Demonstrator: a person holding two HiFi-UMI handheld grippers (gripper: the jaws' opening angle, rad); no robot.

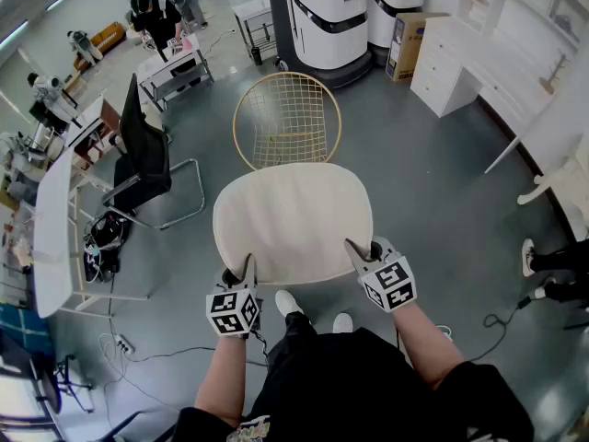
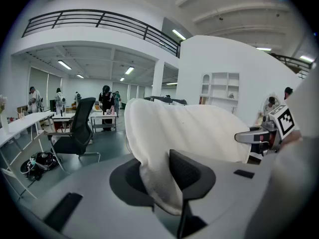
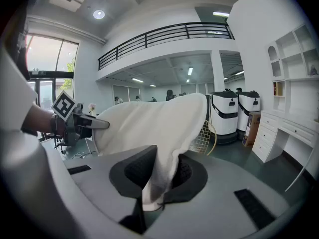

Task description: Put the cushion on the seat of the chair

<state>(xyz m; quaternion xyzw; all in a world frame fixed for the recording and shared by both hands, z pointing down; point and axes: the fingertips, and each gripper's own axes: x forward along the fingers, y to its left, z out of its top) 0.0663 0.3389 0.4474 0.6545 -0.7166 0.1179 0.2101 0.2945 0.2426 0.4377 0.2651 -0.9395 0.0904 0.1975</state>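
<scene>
The cushion (image 1: pixel 293 219) is held up in the air, its near corners clamped by the left gripper (image 1: pixel 247 267) at 7 o'clock and the right gripper (image 1: pixel 359 251) at 5. The chair (image 1: pixel 287 118) stands at its 12.

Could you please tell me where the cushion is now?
Centre of the head view: the cushion is clamped at its near corners by the left gripper and right gripper, with the gold wire chair just beyond it.

The cushion (image 1: pixel 293 221) hides part of the chair (image 1: pixel 286 118).
</scene>
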